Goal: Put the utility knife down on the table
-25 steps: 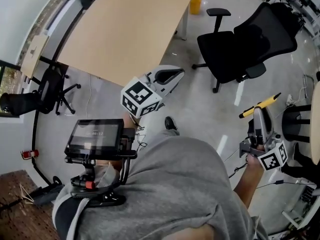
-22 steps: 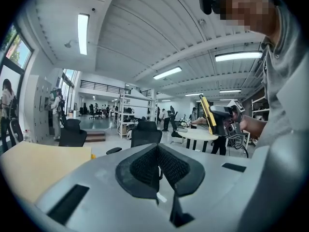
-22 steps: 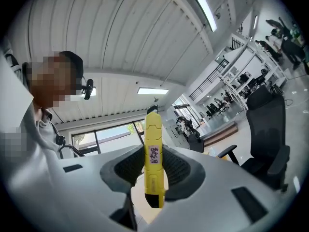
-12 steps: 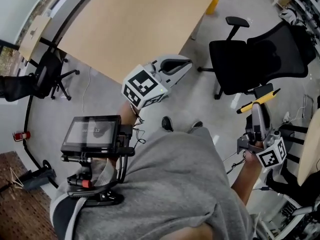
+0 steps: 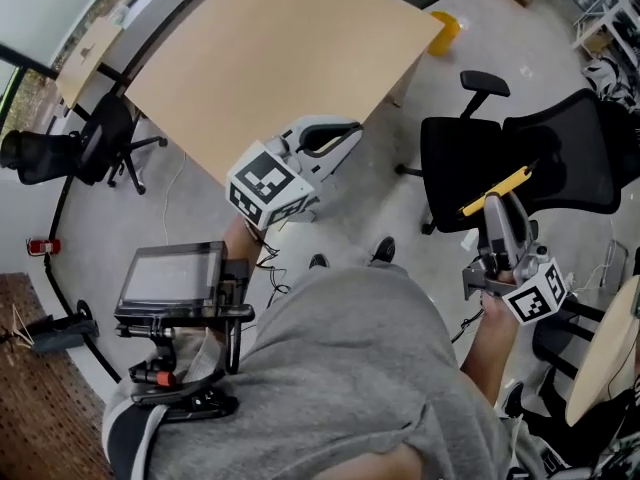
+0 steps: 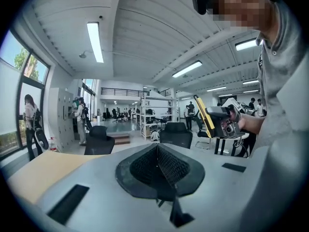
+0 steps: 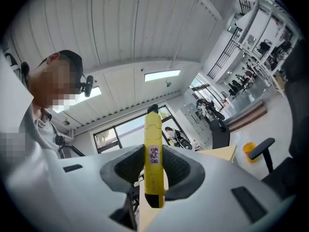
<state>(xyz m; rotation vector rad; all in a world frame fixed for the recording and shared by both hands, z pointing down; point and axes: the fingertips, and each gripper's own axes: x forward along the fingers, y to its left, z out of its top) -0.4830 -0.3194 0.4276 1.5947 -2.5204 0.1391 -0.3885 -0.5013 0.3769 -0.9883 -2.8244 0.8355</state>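
closest in, a grey sweatshirt (image 5: 340,378) fills the bottom of the head view and hides the person's legs; only two shoe tips show past it. one small screen on a clamp (image 5: 170,280) sits at the chest. there are two grippers. the left gripper (image 5: 343,136) has its jaws pressed together with nothing between them (image 6: 158,166). the right gripper (image 5: 497,220) is clamped on the one utility knife (image 5: 497,190), a yellow body with a black tip, standing upright between the pads (image 7: 153,158); its lower end is buried in the jaws and the print on its white label is too small to read. the knife is in the air in front of a black office chair (image 5: 520,148), well apart from the wooden table (image 5: 280,58). the table's far edge is cut off by the frame. beyond it stands one yellow bin (image 5: 445,31).
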